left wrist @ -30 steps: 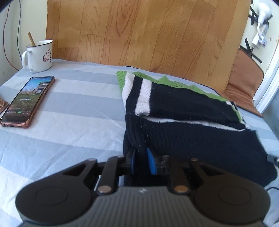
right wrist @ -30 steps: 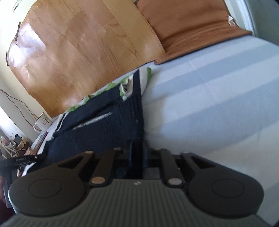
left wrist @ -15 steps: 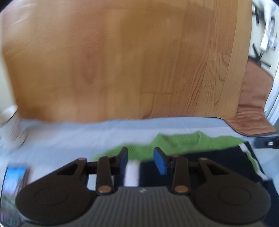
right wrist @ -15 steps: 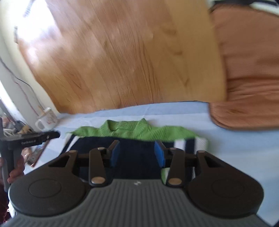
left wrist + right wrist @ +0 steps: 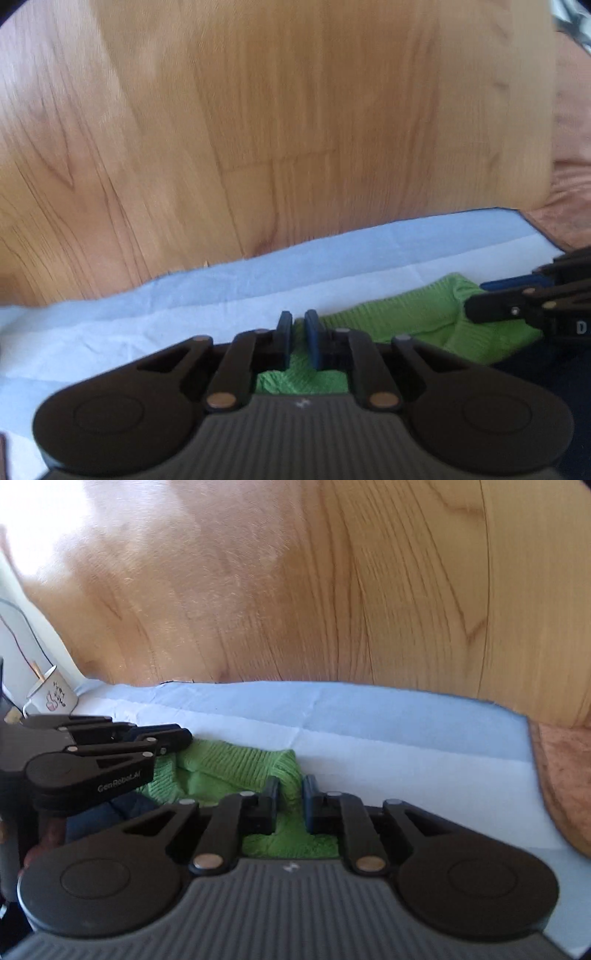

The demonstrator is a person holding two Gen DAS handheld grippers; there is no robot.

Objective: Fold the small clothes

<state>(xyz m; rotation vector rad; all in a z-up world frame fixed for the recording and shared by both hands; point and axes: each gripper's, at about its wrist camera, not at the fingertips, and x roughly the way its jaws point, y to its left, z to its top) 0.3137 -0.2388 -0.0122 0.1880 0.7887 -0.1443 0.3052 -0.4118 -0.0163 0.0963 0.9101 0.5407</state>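
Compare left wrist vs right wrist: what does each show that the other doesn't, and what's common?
Left wrist only: the left tool, shut on the green ribbed knit sweater, seen from behind.

Right wrist only: a white enamel mug with a stick in it at far left; the right tool, closing, with a fold of green knit between its pads.

Both: the sweater's green collar edge, the light blue striped sheet, the wooden board, the brown cushion, and the other tool entering from the side.

Sweater [image 5: 236, 764] lies on the sheet [image 5: 369, 738], mug [image 5: 51, 698] far left.
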